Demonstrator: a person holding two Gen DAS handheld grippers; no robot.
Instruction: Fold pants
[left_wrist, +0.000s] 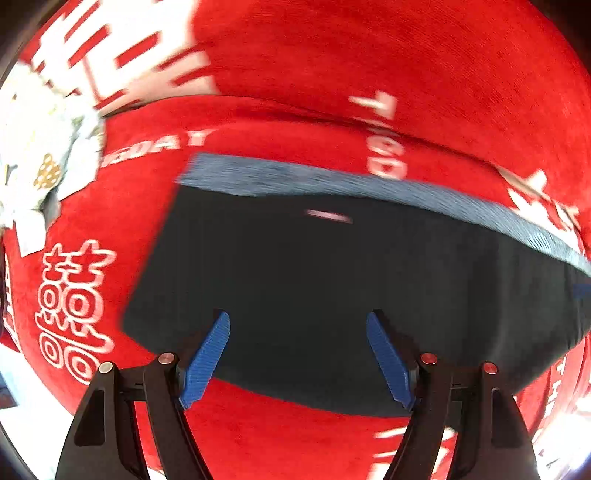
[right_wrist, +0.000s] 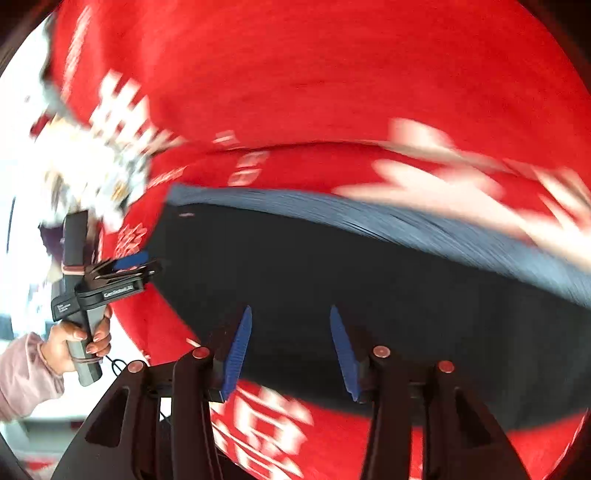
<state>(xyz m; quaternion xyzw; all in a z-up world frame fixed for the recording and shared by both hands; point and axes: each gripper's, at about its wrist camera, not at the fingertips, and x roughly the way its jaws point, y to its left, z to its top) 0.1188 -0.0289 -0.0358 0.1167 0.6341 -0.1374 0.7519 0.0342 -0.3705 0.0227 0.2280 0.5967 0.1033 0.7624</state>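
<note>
The dark, flat-folded pants with a grey ribbed waistband (left_wrist: 351, 288) are laid on a red plush cloth printed with white characters (left_wrist: 332, 74), directly ahead of both claws. The left gripper (left_wrist: 298, 321) is held wide, nothing caught between its blue ribbed fingers (left_wrist: 207, 358), which are poised over the near edge of the pants. The right gripper (right_wrist: 291, 314) is likewise spread apart and unloaded above the same edge. A white floral bundle (left_wrist: 33, 147) is seen far left of the left gripper.
</note>
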